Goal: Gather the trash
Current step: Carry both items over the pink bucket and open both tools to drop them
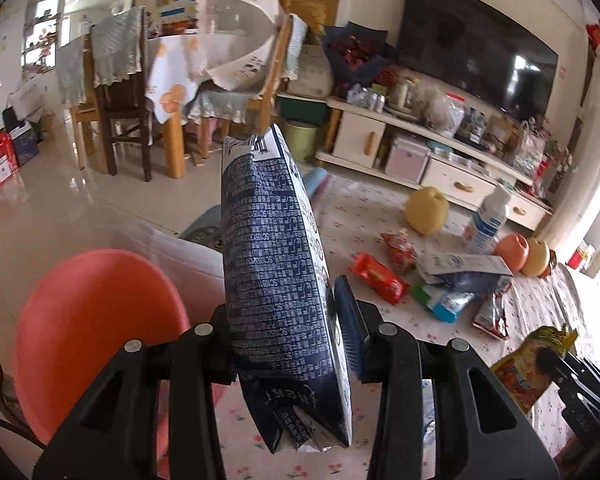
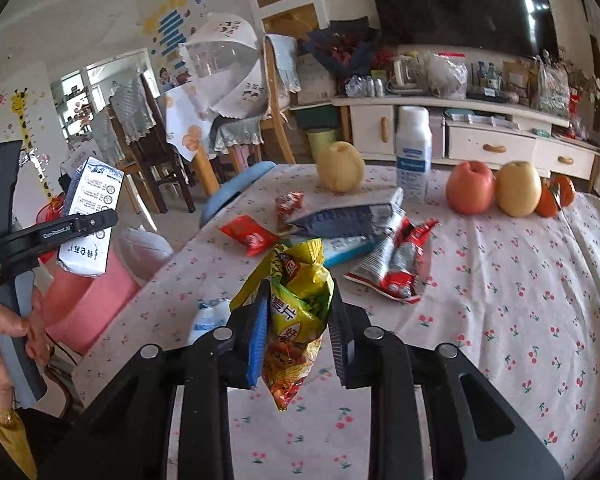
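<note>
Left gripper [image 1: 284,320]: our jaws grip a dark blue carton [image 1: 276,280], upright, lifted off the surface, above the pink bin's edge.
Right gripper [image 2: 300,328]: our jaws are closed on a crumpled yellow snack bag [image 2: 296,312]; bag hangs clear of the surface [image 2: 500,320].
Pink bin [image 1: 96,320]: lower left in left view, just beside the surface edge, w/ a white bag [image 1: 180,256] behind it.
Our left hand [image 2: 4,336]: seen in right view, wrapped round the gripper handle, carton poking out above the bin.
Trash left on surface: red wrapper [image 2: 249,235], small red packet [image 2: 289,204], flattened blue carton [image 2: 348,216], red-silver wrappers [image 2: 396,268], light blue pack [image 2: 344,250], all bunched near the middle.
Other stuff on surface: white bottle [image 2: 414,152], yellow pear [image 2: 340,166], red apple [image 2: 470,188], second pear [image 2: 518,189], orange fruit [image 2: 556,196], along the far side.
Cloth: white w/ cherry print, covers the surface.
Background: TV [image 1: 476,40] over a white cabinet [image 1: 420,148]; chairs [image 1: 116,96] at a dining table.
</note>
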Tool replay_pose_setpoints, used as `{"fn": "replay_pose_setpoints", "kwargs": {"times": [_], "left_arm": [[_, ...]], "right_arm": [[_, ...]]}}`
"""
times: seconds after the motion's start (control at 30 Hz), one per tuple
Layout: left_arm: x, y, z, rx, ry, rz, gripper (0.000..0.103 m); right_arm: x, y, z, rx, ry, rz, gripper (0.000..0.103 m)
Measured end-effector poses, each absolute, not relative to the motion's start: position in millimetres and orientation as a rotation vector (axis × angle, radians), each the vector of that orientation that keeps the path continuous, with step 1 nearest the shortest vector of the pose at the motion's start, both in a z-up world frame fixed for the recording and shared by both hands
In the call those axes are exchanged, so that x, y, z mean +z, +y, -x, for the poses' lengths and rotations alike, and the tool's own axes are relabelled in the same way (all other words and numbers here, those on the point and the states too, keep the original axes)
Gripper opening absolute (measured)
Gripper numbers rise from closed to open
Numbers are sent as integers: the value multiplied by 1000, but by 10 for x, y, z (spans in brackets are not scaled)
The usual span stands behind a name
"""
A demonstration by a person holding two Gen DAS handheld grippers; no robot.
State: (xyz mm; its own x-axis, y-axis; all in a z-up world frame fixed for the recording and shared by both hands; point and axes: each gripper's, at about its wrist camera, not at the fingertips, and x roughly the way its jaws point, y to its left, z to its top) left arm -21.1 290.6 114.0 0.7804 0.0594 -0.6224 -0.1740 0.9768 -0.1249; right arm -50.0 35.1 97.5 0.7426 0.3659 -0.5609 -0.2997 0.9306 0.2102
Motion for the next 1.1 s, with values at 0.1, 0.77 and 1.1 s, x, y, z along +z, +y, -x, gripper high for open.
{"fn": "replay_pose_setpoints", "kwargs": {"times": [0.1, 0.77, 1.1], "left_arm": [[1165, 3042, 259, 157, 652, 192, 41], [1265, 3852, 566, 334, 595, 285, 41], [1204, 4295, 687, 425, 598, 348, 41]], "right_arm": [[1062, 454, 533, 381, 621, -99, 28], [1612, 1803, 669, 616, 548, 6, 28], [1652, 2768, 722, 764, 553, 86, 28]]}}
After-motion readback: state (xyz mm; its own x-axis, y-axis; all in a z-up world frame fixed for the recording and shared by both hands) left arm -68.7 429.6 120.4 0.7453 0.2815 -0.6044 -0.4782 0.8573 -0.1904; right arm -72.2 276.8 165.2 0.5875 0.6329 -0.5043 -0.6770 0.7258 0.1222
